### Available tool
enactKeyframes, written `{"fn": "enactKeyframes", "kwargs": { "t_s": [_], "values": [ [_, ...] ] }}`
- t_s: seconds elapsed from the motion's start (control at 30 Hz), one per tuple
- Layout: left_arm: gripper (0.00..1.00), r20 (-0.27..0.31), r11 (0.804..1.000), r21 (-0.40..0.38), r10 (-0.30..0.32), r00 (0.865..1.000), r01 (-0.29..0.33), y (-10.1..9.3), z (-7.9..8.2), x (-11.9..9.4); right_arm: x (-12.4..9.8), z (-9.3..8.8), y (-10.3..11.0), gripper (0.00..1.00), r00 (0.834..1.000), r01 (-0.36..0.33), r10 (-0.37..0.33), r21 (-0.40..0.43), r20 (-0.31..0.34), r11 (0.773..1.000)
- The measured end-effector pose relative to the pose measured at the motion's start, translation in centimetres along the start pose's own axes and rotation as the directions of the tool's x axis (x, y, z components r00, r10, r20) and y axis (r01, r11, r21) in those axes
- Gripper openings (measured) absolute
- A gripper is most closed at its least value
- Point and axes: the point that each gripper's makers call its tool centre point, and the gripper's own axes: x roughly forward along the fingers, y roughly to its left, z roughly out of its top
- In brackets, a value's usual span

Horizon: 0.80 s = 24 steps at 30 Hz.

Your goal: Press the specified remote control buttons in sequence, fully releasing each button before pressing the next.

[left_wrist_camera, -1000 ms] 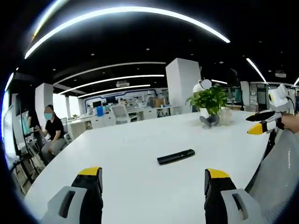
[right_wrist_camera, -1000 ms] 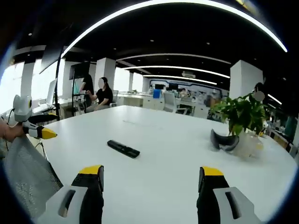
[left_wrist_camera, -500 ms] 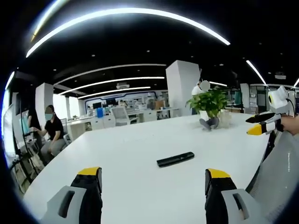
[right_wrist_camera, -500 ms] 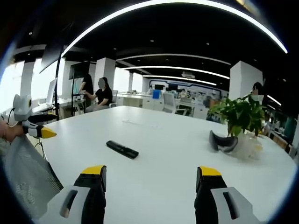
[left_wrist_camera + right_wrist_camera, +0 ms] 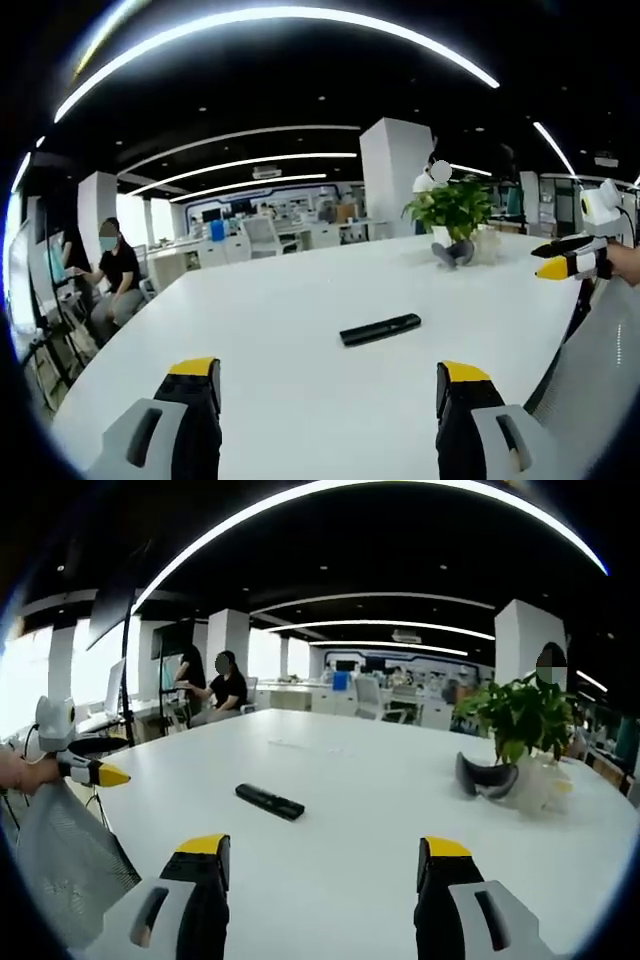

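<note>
Your left gripper (image 5: 325, 385) and right gripper (image 5: 320, 860) are both spread wide, holding nothing. The black remote control (image 5: 380, 328) lies flat on the white table (image 5: 280, 300) — well ahead of both. Come down too fast and you might push 2 buttons, or slide it.

Both views look low across the same white table (image 5: 300, 330), from opposite ends.

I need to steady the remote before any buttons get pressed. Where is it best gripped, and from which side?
Grip the remote across its narrow width near one end, coming down from above. It is a slim bar lying flat on the white table, so its long edges are probably the only faces the jaws can close on, and the rest stays free.
</note>
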Motion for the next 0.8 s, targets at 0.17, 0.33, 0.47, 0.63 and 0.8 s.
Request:
{"fn": "enactKeyframes", "kwargs": {
  "t_s": [0.17,0.33,0.47,0.63,0.8],
  "values": [
    [0.92,-0.039,1.0,-0.013,-0.024,0.999,0.024,-0.4,-0.6,0.2,-0.4,-0.1,-1.5,0.76,0.997,0.081,-0.081,0.011,-0.002,0.997],
    [0.92,-0.021,1.0,-0.024,-0.019,1.0,0.019,-0.2,-0.3,0.1,-0.6,0.2,-1.4,0.72,0.997,0.082,-0.082,0.01,0.008,0.997],
    [0.92,-0.034,0.998,-0.052,-0.025,0.999,0.023,-0.1,-0.6,0.1,-0.3,-0.3,-1.2,0.73,0.995,0.09,-0.091,-0.021,-0.028,0.996],
    [0.92,-0.015,0.999,-0.04,-0.009,1.0,0.008,0.2,-0.2,0.0,-0.4,-0.1,-0.8,0.73,0.997,0.069,-0.07,-0.02,-0.02,0.997],
    [0.92,-0.026,0.999,-0.036,-0.018,0.999,0.017,0.0,-0.4,0.1,-0.3,-0.4,-0.7,0.71,0.997,0.059,-0.06,-0.026,-0.043,0.998]
  ]
}}
